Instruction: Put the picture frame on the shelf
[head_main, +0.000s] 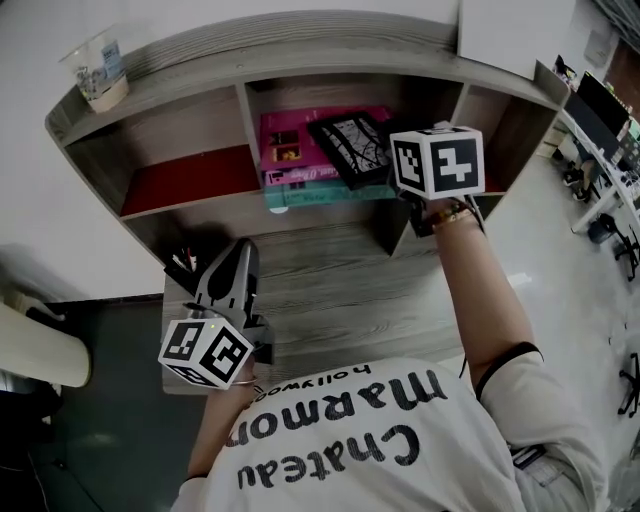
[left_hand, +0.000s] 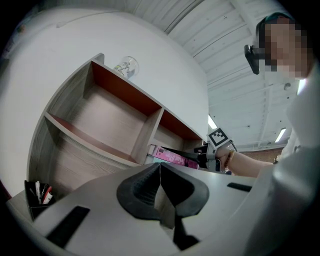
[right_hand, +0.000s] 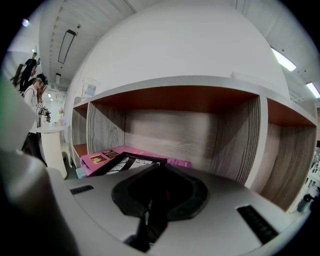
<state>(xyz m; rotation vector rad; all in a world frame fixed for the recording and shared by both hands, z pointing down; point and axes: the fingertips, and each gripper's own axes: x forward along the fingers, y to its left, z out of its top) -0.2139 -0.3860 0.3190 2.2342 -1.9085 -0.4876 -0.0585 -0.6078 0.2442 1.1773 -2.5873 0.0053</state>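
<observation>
The right gripper (right_hand: 157, 172), jaws closed on the picture frame's (head_main: 350, 147) right edge, holds it low over the pink box (head_main: 285, 140) in the shelf's (head_main: 245, 118) middle compartment, the frame reaching left from the jaws, while the left gripper (left_hand: 159, 172), closed and empty, hangs well apart at near left.

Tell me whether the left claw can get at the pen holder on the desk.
Likely yes: the left claw, jaws shut and empty, is right beside the pen holder, with nothing between them. It must open first.
</observation>
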